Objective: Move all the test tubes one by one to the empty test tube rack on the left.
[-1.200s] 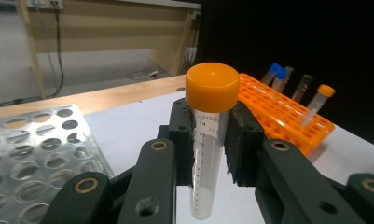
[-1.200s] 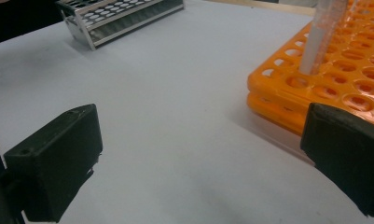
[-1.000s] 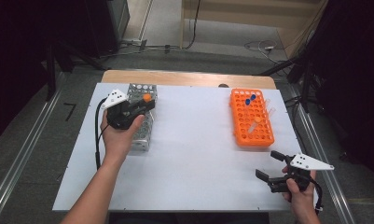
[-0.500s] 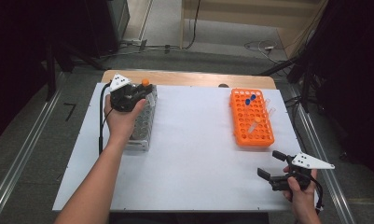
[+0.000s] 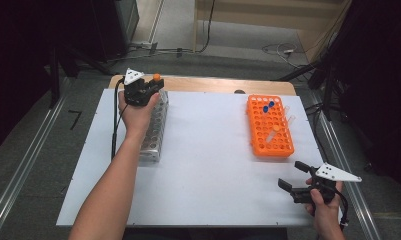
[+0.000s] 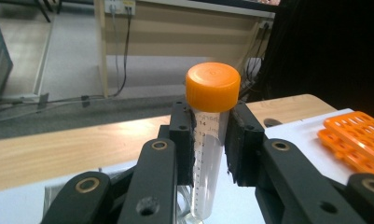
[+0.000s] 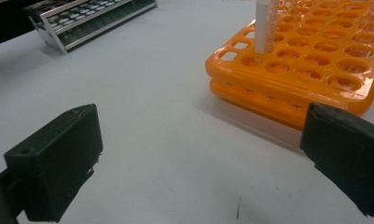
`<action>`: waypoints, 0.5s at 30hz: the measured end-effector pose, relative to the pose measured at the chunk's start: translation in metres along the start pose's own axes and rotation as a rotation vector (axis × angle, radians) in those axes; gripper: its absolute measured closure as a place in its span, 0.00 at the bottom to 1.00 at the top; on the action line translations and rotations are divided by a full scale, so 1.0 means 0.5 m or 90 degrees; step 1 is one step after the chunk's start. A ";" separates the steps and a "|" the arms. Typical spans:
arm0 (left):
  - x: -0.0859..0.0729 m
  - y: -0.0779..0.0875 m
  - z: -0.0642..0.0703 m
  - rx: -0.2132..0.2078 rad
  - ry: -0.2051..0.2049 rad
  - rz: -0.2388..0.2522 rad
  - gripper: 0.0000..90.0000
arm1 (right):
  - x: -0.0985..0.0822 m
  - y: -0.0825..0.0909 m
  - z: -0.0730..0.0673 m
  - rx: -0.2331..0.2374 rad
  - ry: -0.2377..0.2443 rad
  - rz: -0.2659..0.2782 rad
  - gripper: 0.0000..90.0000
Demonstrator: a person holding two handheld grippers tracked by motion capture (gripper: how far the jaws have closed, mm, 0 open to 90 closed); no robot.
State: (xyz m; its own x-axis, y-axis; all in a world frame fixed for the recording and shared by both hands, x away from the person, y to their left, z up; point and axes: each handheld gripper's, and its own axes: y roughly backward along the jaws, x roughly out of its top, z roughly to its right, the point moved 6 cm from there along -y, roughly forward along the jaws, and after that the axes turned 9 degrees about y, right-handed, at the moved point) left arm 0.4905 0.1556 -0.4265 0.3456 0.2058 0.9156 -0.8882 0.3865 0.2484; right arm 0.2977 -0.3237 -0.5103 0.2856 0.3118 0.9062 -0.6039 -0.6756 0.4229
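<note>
One tube (image 6: 208, 140) with an orange cap is clamped upright in the left tool (image 5: 147, 93), just below the cap, above the far end of the metal rack (image 5: 155, 131) on the left of the tabletop (image 5: 208, 165). I'd judge the step to be seating it in a rack hole. To do that well, keep the tube vertical, line its rounded tip over one hole, lower it straight, and loosen only once it stands by itself. The right tool (image 5: 294, 183) waits with jaws wide apart and nothing between them, near the front edge, just short of the orange rack (image 5: 279, 145).
</note>
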 end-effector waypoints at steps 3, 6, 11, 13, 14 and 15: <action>0.007 -0.011 -0.006 0.018 -0.002 0.012 0.83 | -0.002 0.000 0.001 -0.003 -0.004 -0.003 0.00; 0.009 -0.021 -0.016 0.034 -0.001 0.020 0.83 | -0.002 0.003 0.003 -0.005 -0.003 0.001 0.00; 0.009 -0.035 -0.028 0.055 -0.006 0.026 0.83 | -0.003 0.003 0.004 -0.006 -0.008 0.001 0.00; 0.010 -0.040 -0.031 0.061 -0.011 0.024 0.83 | -0.004 0.001 0.004 -0.003 -0.005 -0.001 0.00; 0.009 -0.042 -0.032 0.064 -0.016 0.022 0.83 | -0.004 0.001 0.003 -0.002 -0.004 -0.002 0.00; 0.008 -0.045 -0.032 0.063 -0.014 0.020 0.83 | -0.005 0.000 0.003 -0.001 -0.003 -0.002 0.00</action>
State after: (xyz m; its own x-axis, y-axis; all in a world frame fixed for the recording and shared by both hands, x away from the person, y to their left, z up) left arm 0.5168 0.1623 -0.4336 0.3108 0.1964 0.9300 -0.9246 0.2893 0.2479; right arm 0.2982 -0.3255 -0.5124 0.2904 0.3113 0.9049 -0.6047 -0.6732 0.4256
